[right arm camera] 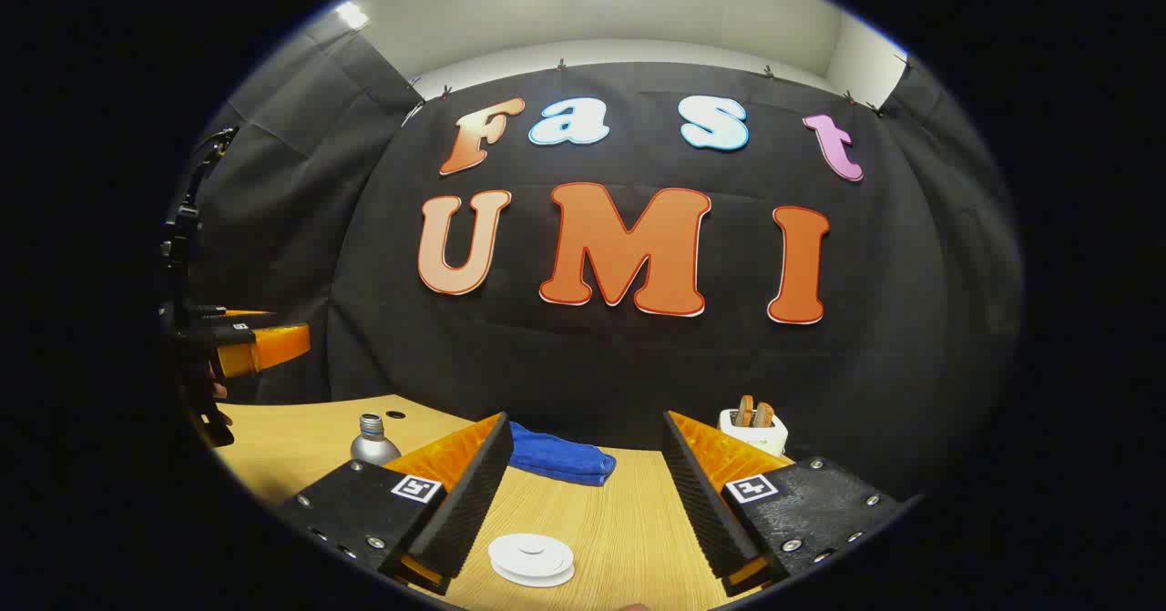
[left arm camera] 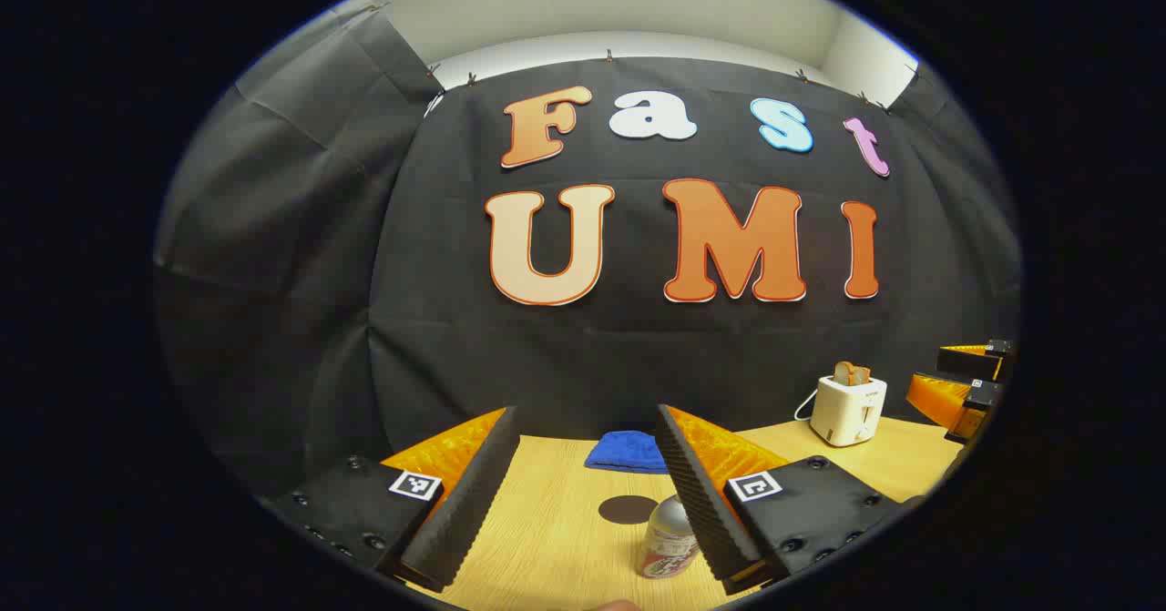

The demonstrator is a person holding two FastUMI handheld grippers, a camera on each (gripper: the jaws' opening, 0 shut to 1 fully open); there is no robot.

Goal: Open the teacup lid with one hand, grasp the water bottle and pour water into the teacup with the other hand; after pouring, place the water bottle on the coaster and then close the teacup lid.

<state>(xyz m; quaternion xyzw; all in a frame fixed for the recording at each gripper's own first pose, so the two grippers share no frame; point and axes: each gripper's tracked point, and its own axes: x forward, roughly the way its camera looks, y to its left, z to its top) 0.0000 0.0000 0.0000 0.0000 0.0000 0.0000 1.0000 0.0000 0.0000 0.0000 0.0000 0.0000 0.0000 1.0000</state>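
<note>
Now both grippers, left [left arm camera: 588, 488] and right [right arm camera: 583, 493], hover released over the table [left arm camera: 547, 538]; bottle [left arm camera: 668, 538] near the left one, teacup lid [right arm camera: 531, 559] near the right

Both the left gripper [left arm camera: 588, 465] and the right gripper [right arm camera: 583, 470] had black ribbed fingers [left arm camera: 469, 493], orange backing, screwed black plates and square markers.

Surface: light wood-grain table [left arm camera: 547, 538], also in the right gripper view [right arm camera: 629, 520].
Bottle: silver water bottle [left arm camera: 668, 538] with printed label, standing at 6 o'clock; coaster [left arm camera: 628, 509], a dark disc, just beyond it.
Cloth: blue cloth [left arm camera: 629, 453], folded, at the far edge.
Toaster: white toaster [left arm camera: 847, 409] at 4 o'clock.
Lid: white teacup lid [right arm camera: 531, 558] at 6 o'clock in the right gripper view.
</note>
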